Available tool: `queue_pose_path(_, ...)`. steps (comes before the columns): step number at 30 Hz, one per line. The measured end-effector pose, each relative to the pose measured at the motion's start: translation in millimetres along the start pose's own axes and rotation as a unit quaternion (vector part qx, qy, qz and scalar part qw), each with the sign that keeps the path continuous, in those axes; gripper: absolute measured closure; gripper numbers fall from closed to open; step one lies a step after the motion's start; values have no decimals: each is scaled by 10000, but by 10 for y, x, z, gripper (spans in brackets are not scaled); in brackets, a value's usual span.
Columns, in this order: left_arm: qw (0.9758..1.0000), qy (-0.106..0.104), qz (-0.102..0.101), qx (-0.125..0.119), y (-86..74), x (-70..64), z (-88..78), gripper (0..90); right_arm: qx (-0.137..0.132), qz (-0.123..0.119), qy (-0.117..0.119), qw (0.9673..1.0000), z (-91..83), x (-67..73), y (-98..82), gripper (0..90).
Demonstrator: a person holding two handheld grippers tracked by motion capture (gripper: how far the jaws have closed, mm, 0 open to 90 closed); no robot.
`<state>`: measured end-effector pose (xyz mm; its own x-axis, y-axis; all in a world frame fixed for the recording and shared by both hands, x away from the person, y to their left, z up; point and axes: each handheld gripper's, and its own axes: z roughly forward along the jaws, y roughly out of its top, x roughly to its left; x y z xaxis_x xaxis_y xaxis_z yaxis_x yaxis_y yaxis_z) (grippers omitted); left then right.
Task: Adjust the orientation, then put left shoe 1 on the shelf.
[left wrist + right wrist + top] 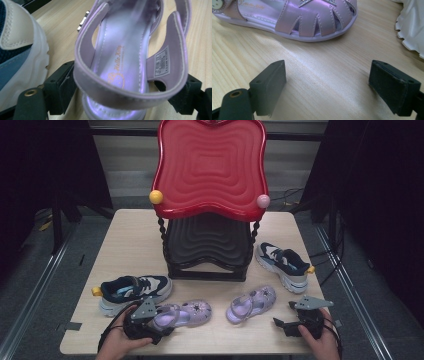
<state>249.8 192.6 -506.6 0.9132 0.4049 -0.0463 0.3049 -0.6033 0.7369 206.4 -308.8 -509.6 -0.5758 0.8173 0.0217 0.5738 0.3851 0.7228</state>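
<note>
The left gripper (150, 324) has its jaws around the heel of a purple sandal (125, 62) that says "Hello Kitty" inside. At the near right, the right gripper (327, 87) is wide open, holding nothing, near another sandal (294, 17).

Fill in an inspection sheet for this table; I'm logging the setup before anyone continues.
Surface: pale wooden table, bare between items.
Job's things: left purple strapped sandal, its heel strap between the left gripper's fingers; right purple strapped sandal free; left navy-and-white sneaker; right navy-and-white sneaker; two-tier rack with red wavy top shelf and black lower shelf.
Clutter: nothing seen.
Grippers: left gripper around the sandal heel, closure unclear; right gripper open over bare wood.
Cables: black leads on the floor behind the table.
Surroundings: dark curtains, grey floor.
</note>
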Motion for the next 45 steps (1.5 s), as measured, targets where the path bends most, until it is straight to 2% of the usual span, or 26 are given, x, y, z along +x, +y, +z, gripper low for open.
queue_pose_path(4,10000,-37,21,29,30,-5,25,190,2,-1,2,10000,0,-1,0,139)
queue_pose_path(6,9999,-54,123,44,54,-9,60,182,2,-1,5,10000,-1,-1,0,139)
queue_pose_path(10,9997,-140,183,14,78,-12,97,171,4,0,3,10000,-1,0,0,139)
queue_pose_path(14,9997,-134,205,28,79,-18,97,164,0,-2,5,10000,0,-1,0,139)
queue_pose_path(22,9994,-254,252,-5,96,-30,119,173,2,-3,2,10000,-1,0,0,139)
queue_pose_path(27,9994,-219,277,14,92,-31,105,194,4,-1,3,10000,-1,0,0,139)
queue_pose_path(37,9998,-110,158,-84,80,-12,88,302,3,-2,3,10000,-1,0,0,139)
queue_pose_path(45,9998,-81,159,-16,93,-10,74,344,3,-1,2,10000,-1,0,0,139)
